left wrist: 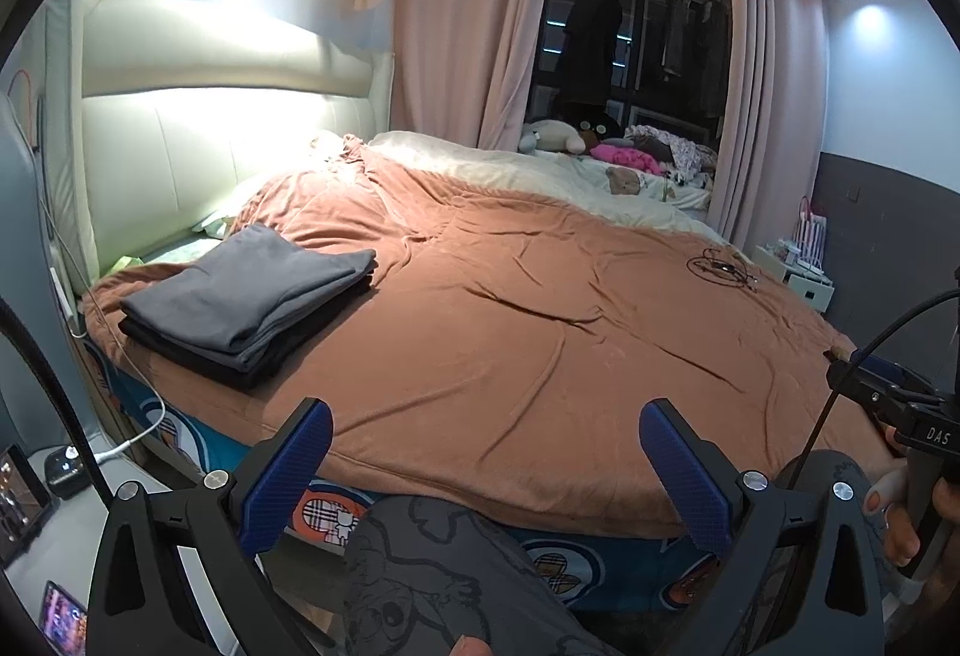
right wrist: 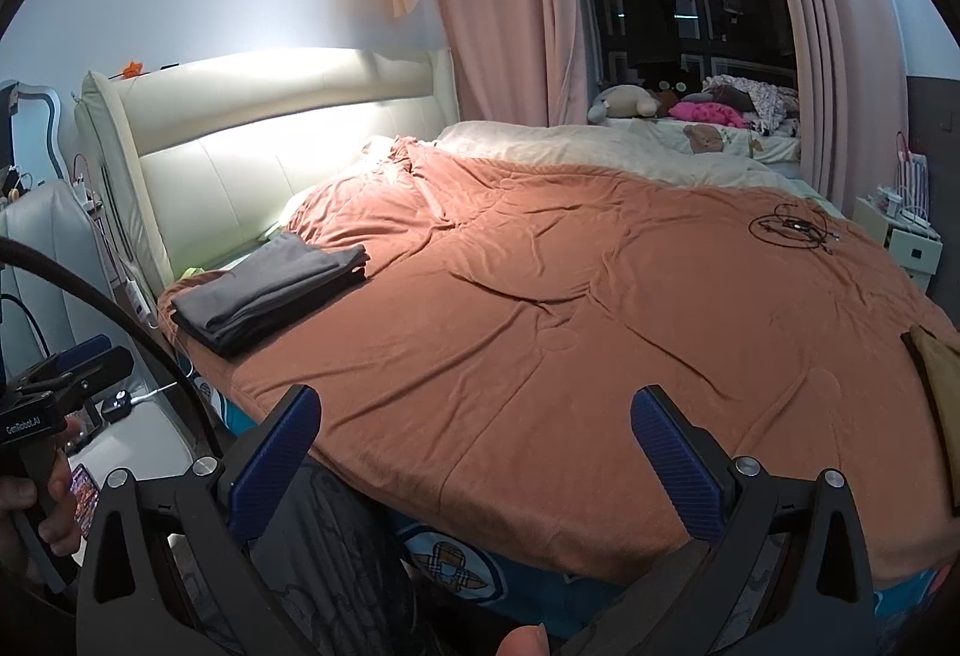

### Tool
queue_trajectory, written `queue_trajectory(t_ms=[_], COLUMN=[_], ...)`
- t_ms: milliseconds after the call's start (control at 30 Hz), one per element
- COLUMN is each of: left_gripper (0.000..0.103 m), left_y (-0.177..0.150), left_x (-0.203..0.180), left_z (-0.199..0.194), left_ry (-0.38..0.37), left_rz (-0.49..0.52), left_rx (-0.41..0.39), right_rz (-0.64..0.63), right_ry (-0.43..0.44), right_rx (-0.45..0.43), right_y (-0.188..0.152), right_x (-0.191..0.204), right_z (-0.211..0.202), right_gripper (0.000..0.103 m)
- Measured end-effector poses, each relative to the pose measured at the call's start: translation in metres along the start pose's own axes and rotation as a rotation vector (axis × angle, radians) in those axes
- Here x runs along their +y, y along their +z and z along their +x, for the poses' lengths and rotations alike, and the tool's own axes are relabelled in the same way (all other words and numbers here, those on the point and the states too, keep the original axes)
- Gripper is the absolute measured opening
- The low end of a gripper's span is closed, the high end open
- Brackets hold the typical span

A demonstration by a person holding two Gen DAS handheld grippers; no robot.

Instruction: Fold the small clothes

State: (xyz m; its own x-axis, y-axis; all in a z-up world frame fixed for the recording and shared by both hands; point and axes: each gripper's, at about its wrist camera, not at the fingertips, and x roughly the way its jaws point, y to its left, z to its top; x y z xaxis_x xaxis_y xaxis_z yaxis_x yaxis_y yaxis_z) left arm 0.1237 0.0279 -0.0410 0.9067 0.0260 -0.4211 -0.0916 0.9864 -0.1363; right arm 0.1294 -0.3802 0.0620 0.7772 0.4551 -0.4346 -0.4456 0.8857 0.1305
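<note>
A stack of folded clothes, grey on top of black (left wrist: 252,296), lies on the left side of the orange blanket (left wrist: 540,332); it also shows in the right wrist view (right wrist: 270,290). My left gripper (left wrist: 486,470) is open and empty, held at the near edge of the bed, well short of the stack. My right gripper (right wrist: 474,464) is open and empty, also at the near edge. A tan cloth (right wrist: 942,386) lies at the bed's right edge, partly cut off. The right gripper's body shows at the right of the left wrist view (left wrist: 900,410).
A tangle of black cable (left wrist: 723,269) lies on the far right of the blanket. A cream headboard (left wrist: 198,140) stands at the left. A nightstand with devices and a white cord (left wrist: 66,470) is at the lower left. Soft toys and clothes (left wrist: 600,146) lie beyond.
</note>
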Motion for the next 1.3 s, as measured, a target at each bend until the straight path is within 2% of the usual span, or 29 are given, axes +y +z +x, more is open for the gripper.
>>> queue_trajectory(t_ms=[700,1300], left_gripper=[0.103,0.103], left_y=[0.003,0.003], left_x=[-0.002,-0.007], left_z=[-0.012,-0.039], left_ry=[0.011,0.011], left_rz=[-0.01,-0.009], left_rx=[-0.016,-0.034], right_rz=[-0.003,-0.012], right_ry=[0.005,-0.009], right_rx=[-0.014,-0.031], right_y=[-0.007,-0.012], right_x=[0.0,-0.003], right_z=[-0.009,-0.022], right_gripper=[0.103,0.103])
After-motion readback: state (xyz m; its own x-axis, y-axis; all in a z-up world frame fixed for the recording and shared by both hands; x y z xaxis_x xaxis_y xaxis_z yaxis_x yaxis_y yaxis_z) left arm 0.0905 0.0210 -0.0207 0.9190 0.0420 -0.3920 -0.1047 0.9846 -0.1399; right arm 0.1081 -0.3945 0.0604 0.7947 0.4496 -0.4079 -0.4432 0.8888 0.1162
